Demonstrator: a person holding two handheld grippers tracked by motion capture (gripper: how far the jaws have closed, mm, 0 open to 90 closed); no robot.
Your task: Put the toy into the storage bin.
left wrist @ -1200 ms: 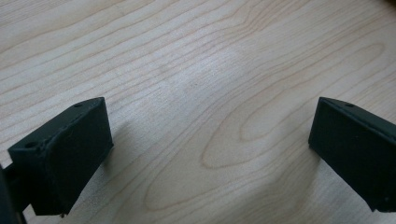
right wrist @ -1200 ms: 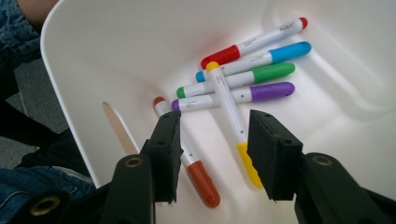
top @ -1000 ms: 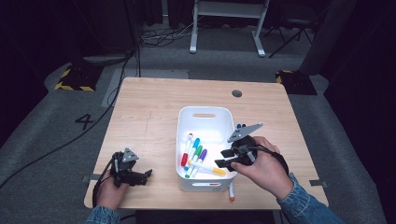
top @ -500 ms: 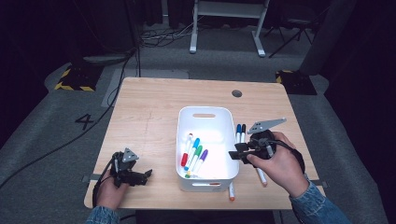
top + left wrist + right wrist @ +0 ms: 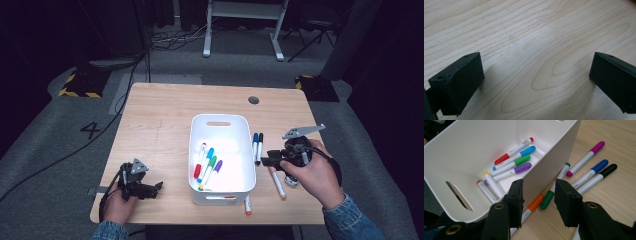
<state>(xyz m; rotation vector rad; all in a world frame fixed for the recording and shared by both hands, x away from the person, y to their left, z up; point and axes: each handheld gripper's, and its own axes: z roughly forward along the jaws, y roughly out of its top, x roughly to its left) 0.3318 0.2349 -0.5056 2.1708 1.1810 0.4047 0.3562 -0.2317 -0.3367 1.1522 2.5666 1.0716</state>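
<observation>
- Our right gripper (image 5: 267, 159) has come out of the white bin (image 5: 220, 121) and now sits over the table (image 5: 160, 120) just to the bin's right. A second ago it hung above the bin; now it carries nothing.
- Its jaws have just been closing and stand partly apart. In the right gripper view nothing lies between them, and they aim down past the bin wall at the loose markers.
- We judge one marker was just delivered and the next pick is starting.
- The bin holds the red marker (image 5: 513, 151), the blue one (image 5: 514, 157), the green one (image 5: 510, 165) and the purple one (image 5: 511, 171), side by side, with a yellow-capped one (image 5: 492, 184) and another by the handle slot.
- Still on the table beside the bin: an orange-capped marker (image 5: 534, 204) and a green-capped marker (image 5: 553, 189) against its wall, then a magenta marker (image 5: 586, 158), a blue marker (image 5: 591, 172) and a black marker (image 5: 597, 178).
- Our left gripper (image 5: 150, 189) rests near the table's front left edge, jaws wide apart over bare wood.
</observation>
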